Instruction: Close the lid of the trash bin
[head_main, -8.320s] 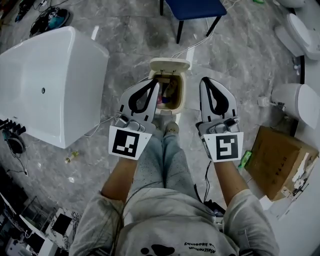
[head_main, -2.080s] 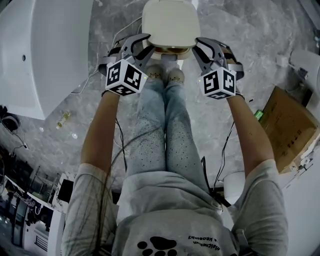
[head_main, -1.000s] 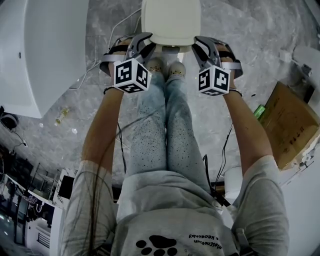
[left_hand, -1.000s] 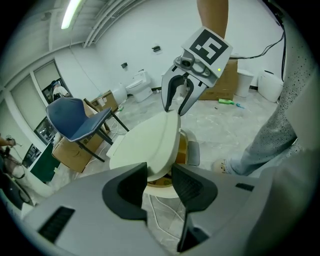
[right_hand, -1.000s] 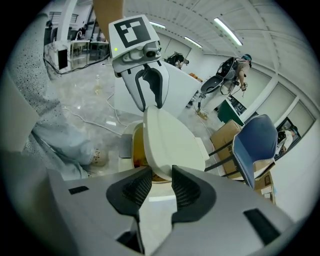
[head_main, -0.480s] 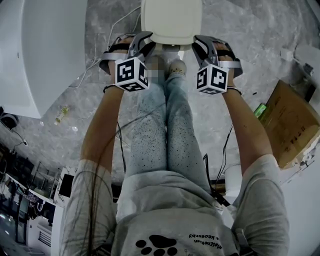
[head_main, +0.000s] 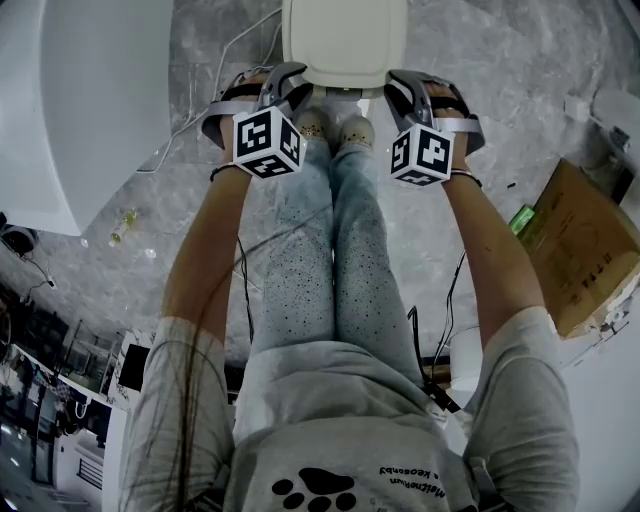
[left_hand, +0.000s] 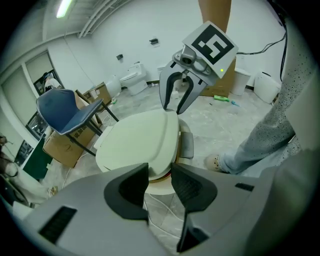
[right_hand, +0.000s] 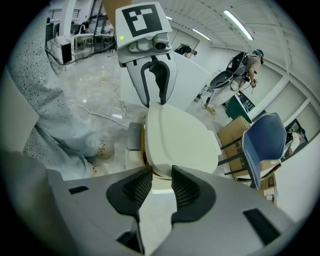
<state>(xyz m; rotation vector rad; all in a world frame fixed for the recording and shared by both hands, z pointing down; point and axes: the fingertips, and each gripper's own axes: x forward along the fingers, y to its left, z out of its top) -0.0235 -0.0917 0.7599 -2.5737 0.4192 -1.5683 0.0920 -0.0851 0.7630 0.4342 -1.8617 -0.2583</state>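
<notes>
The cream trash bin lid (head_main: 345, 40) lies almost flat on the bin, with a thin gap at its near edge showing orange inside. My left gripper (head_main: 285, 88) stands at the lid's near left corner and my right gripper (head_main: 405, 90) at its near right corner. In the left gripper view the lid (left_hand: 140, 140) lies just past my open left gripper (left_hand: 160, 182), with the right gripper (left_hand: 179, 100) across from it. In the right gripper view the lid (right_hand: 180, 140) sits beyond my open right gripper (right_hand: 161, 187), facing the left gripper (right_hand: 155, 87). Neither pair of pads presses on the lid.
The person's shoes (head_main: 335, 128) stand at the bin's foot, by its grey pedal (left_hand: 186, 145). A large white tub (head_main: 90, 90) is at left, a cardboard box (head_main: 585, 250) at right, a blue chair (left_hand: 65, 107) behind the bin. Cables run over the marble floor (head_main: 500, 60).
The lid, upright with the bin open at first, now lies down. Over the last second both grippers have sunk a little at its near corners.
</notes>
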